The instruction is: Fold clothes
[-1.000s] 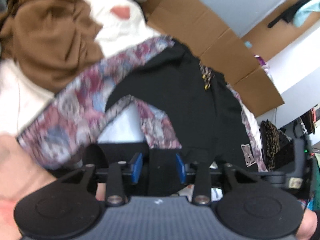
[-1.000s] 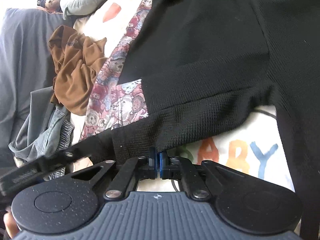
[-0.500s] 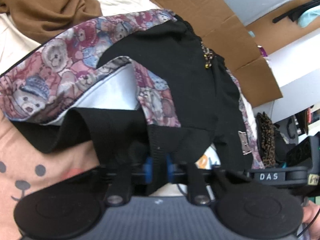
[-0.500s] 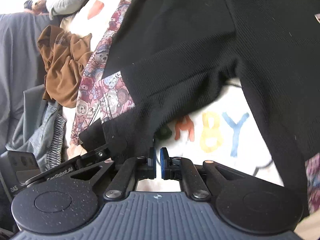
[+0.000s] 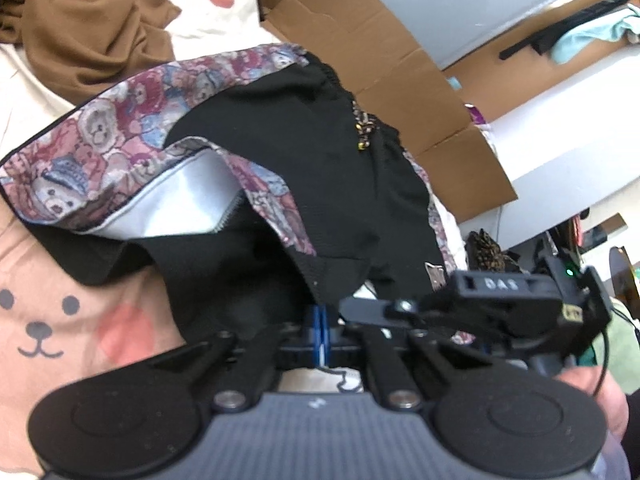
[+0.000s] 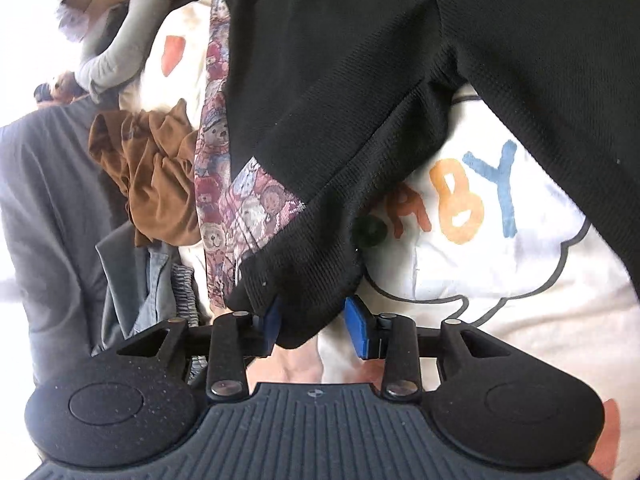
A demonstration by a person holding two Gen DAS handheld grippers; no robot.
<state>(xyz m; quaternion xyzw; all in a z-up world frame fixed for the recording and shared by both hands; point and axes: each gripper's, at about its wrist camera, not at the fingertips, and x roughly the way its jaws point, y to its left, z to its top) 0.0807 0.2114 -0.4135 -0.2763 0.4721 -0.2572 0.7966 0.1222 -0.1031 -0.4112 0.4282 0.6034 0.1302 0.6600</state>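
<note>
- The left gripper [image 5: 320, 326] is seen with its blue pads pressed together, and a black ribbed hem of the black garment [image 5: 320, 184] is pinched just ahead of them.
- From that pinch the black garment is draped forward and away from the tool, with a small gold ornament [image 5: 364, 130] seen on its far part.
- A teddy-bear print fabric [image 5: 96, 140] is seen to the left of and beyond the left gripper, bordering the black cloth, with a white lining exposed beneath its fold.
- The right gripper [image 6: 312, 318] is seen with its jaws apart; they have just been opening, and a black cuff of the garment [image 6: 312, 272] hangs between the blue pads, the right-hand pad standing clear of it, while contact at the left-hand pad cannot be told.
- Directly beneath and ahead of the right gripper a cream blanket [image 6: 500, 280] with coloured letters is spread out.
- In the left wrist view the right gripper's body [image 5: 508, 304] is seen just beside the left gripper, on its right.
- A crumpled brown cloth [image 5: 92, 20] lies well beyond the left gripper, to its far left.
- Flattened cardboard [image 5: 400, 64] stands beyond the clothes.
</note>
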